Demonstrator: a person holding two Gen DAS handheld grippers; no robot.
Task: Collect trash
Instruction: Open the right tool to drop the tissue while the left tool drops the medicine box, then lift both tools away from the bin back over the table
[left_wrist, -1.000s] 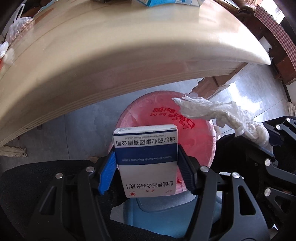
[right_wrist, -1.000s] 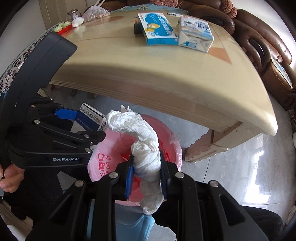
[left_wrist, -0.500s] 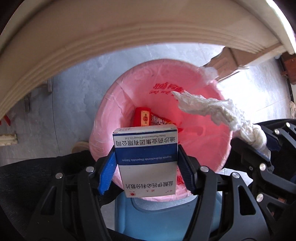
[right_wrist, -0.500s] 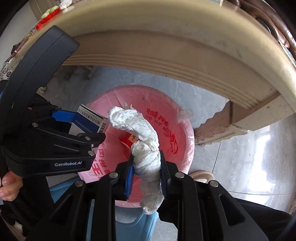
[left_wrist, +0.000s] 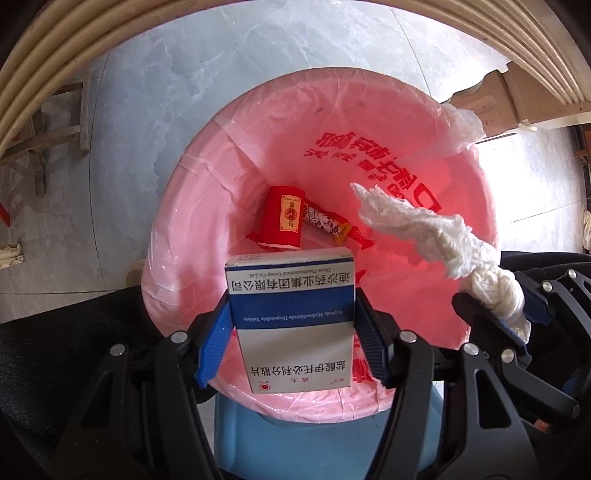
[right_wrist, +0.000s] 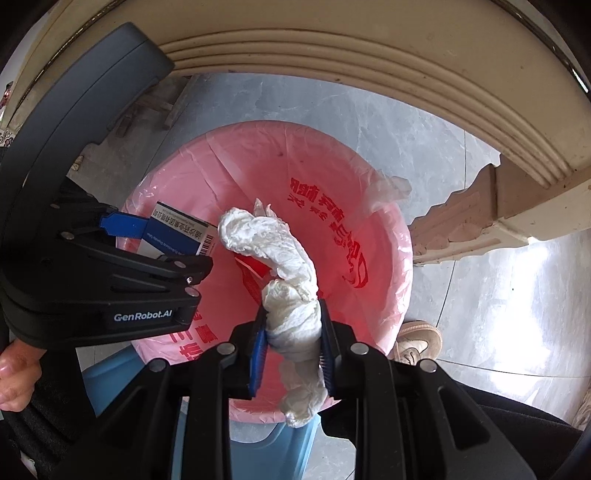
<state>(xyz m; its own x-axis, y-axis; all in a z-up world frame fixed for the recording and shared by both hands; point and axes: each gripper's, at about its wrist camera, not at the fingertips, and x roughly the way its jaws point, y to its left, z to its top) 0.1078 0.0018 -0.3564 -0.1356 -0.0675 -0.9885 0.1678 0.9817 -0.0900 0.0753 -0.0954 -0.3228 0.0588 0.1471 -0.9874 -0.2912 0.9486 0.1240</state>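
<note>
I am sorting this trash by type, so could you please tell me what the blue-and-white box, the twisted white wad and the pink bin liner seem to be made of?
Blue-and-white box: looks like thin printed cardboard, slightly glossy, with crisp folded edges.
Twisted white wad: likely tissue paper, matte, with a crumpled, fibrous surface.
Pink bin liner: thin plastic film, translucent, wrinkled and shiny.

The left gripper (left_wrist: 293, 332) clamped a blue-and-white medicine box (left_wrist: 293, 321) over the near rim of a pink-lined bin (left_wrist: 184, 206). At the right edge, the right gripper (left_wrist: 495, 314) pinched a twisted white tissue (left_wrist: 417, 225). A red packet (left_wrist: 282, 218) lay at the bin's bottom.
</note>
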